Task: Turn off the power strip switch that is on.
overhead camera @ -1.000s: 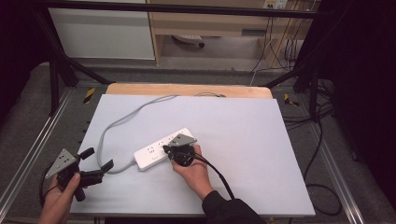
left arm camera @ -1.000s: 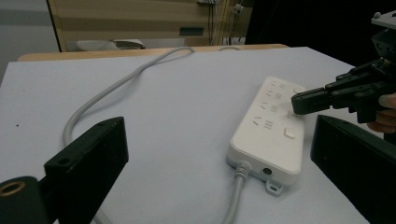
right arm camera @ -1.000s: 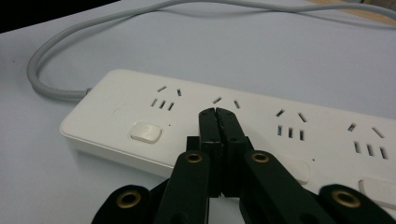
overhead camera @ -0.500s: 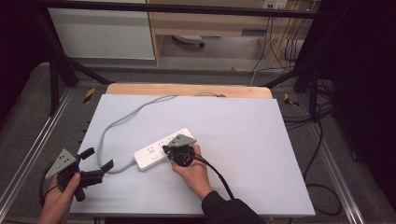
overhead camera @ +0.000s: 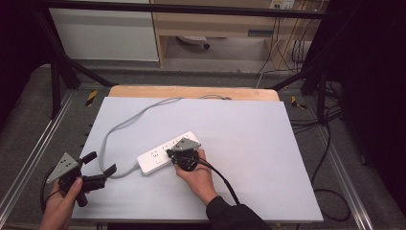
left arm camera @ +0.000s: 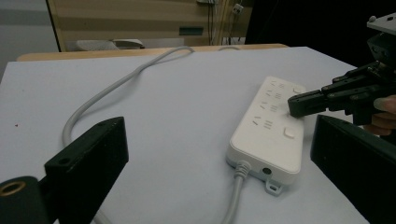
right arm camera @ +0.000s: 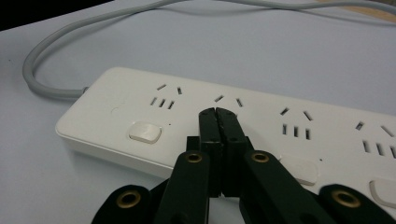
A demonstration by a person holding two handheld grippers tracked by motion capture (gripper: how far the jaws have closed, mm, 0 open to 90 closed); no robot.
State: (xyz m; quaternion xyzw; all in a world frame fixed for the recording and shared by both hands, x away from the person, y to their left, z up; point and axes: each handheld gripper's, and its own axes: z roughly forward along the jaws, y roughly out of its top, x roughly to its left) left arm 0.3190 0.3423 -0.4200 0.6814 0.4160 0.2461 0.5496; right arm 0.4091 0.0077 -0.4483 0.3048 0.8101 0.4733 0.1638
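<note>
Your right gripper [right arm camera: 218, 114], jaws together, rests on the power strip [overhead camera: 167, 152] near the table's front edge; press the switch button [right arm camera: 145, 131] straight down. Left gripper [overhead camera: 98, 173] waits with jaws apart.

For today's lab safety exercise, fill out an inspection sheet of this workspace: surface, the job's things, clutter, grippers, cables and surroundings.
Surface: pale grey table top over a wooden board showing at the far edge.
Job's things: white power strip lying flat and slanted, several socket sets, each with a push switch.
Clutter: nothing seen.
Grippers: right gripper shut, tips over the strip's top face by the second socket set; contact cannot be told. Left gripper open, empty, at the near left edge, apart from the strip.
Cables: grey power cord loops from the strip to the far edge; black gripper cable trails along the right forearm.
Surroundings: metal frame rails, wooden cabinet behind, loose black cables on the floor at right.
</note>
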